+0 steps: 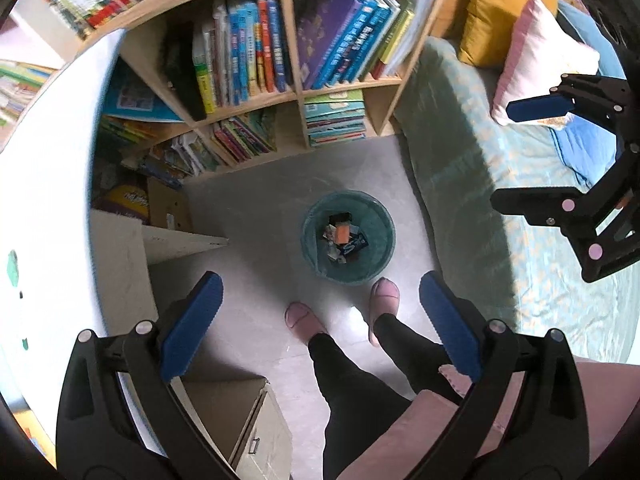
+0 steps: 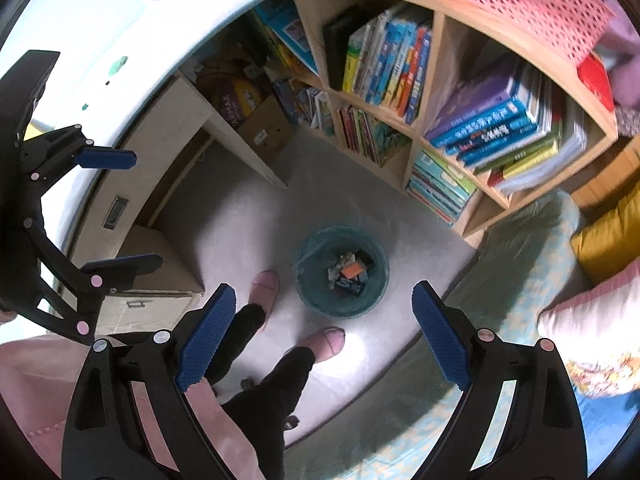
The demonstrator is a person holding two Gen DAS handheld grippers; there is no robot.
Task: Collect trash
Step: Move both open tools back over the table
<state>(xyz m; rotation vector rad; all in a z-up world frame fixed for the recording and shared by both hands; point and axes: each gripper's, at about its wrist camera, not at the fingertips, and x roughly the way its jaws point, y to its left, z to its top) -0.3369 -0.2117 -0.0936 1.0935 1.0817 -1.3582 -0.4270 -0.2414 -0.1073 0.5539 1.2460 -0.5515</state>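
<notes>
The bin (image 1: 348,238) stands on the floor (image 1: 256,216) between the bookshelf (image 1: 298,96) and the bed (image 1: 480,200), just ahead of the person's slippers (image 1: 386,292), with trash (image 1: 344,238) inside. Both the left gripper (image 1: 320,320) and the right gripper (image 2: 324,332) point down over it, fingers spread wide and holding nothing.

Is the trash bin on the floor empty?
No, the trash bin already has wrappers and scraps piled in the bottom, including an orange piece.
</notes>
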